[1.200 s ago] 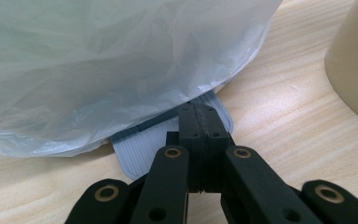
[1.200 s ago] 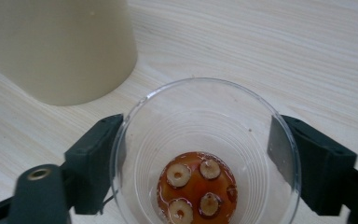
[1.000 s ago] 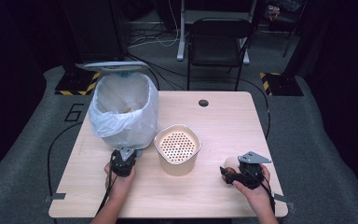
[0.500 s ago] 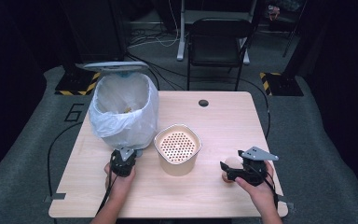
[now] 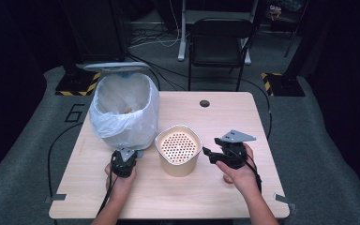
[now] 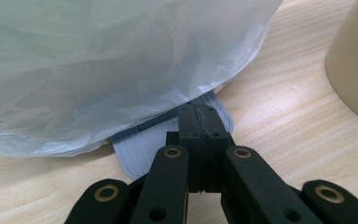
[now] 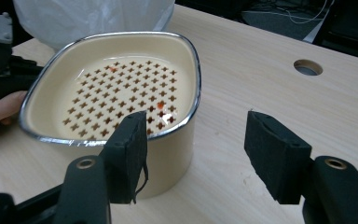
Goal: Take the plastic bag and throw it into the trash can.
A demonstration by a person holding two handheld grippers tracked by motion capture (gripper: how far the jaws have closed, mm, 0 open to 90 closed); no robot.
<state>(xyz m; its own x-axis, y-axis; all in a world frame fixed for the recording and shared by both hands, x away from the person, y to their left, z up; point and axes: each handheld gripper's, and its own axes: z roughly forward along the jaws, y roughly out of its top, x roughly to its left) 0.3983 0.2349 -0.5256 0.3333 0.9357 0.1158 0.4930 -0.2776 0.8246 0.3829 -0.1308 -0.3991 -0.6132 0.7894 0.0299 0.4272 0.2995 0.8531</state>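
A bin lined with a white bag (image 5: 124, 110) stands at the table's left, its lid (image 5: 117, 67) raised. My left gripper (image 5: 124, 157) is shut, and its closed tips (image 6: 201, 114) rest on the grey ribbed pedal (image 6: 140, 144) under the bag (image 6: 98, 60). A cream container with a perforated insert (image 5: 178, 147) stands mid-table, with small red bits on the insert (image 7: 121, 88). My right gripper (image 5: 207, 153) hovers just right of it, pointing at it. Its jaws have just been closing, and my right gripper (image 7: 196, 128) is open with nothing gripped; the container's near corner sits behind the left pad.
A round cable hole (image 5: 204, 103) is in the table's far middle. A black chair (image 5: 220, 37) stands behind the table. Cables trail from both grippers over the front edge. Bare wood (image 5: 243, 117) lies right of the container.
My right gripper has risen and moved left toward the cream container, and its jaws stand narrower than before. The left gripper has stayed on the pedal.
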